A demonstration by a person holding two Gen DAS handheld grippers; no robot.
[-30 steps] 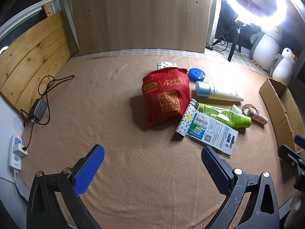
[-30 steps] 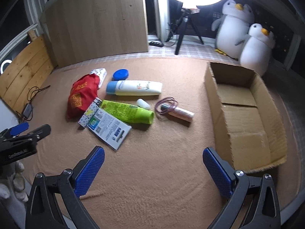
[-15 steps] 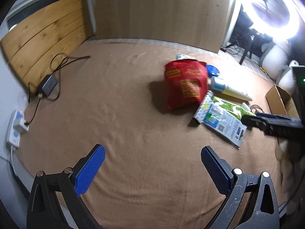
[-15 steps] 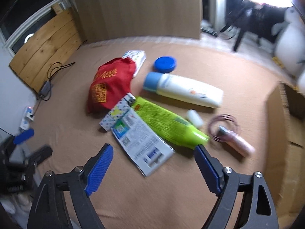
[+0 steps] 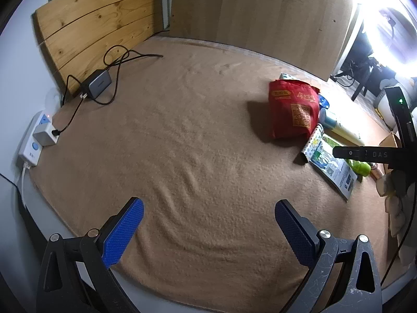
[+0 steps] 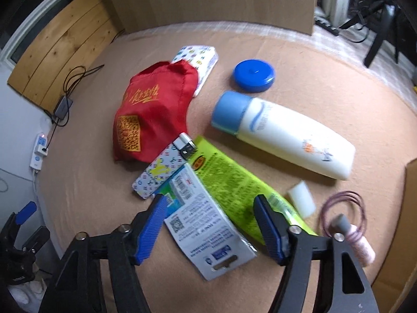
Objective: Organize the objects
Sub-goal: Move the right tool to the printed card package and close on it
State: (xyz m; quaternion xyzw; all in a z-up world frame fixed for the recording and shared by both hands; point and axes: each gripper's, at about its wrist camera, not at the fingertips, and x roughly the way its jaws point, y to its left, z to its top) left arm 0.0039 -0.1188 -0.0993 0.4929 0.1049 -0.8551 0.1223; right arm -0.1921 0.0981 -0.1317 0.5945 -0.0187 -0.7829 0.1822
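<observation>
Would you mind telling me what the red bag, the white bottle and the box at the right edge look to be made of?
The red bag looks like thin woven or synthetic fabric: soft folds, a slight sheen, printed gold lettering. The white bottle seems smooth glossy plastic, with a matte blue plastic cap. The box looks like plain brown cardboard, dull and uncoated, though little of it shows.

The black right gripper with blue pads (image 6: 211, 224), lower centre, has just been closing; black left gripper with blue pads (image 5: 208, 232) gapes wide, empty.

Bare blanket (image 5: 182, 143) lies open on the left. On the right, the red bag (image 6: 146, 114), green tube (image 6: 234, 187) and white bottle (image 6: 284, 135) crowd together.
</observation>
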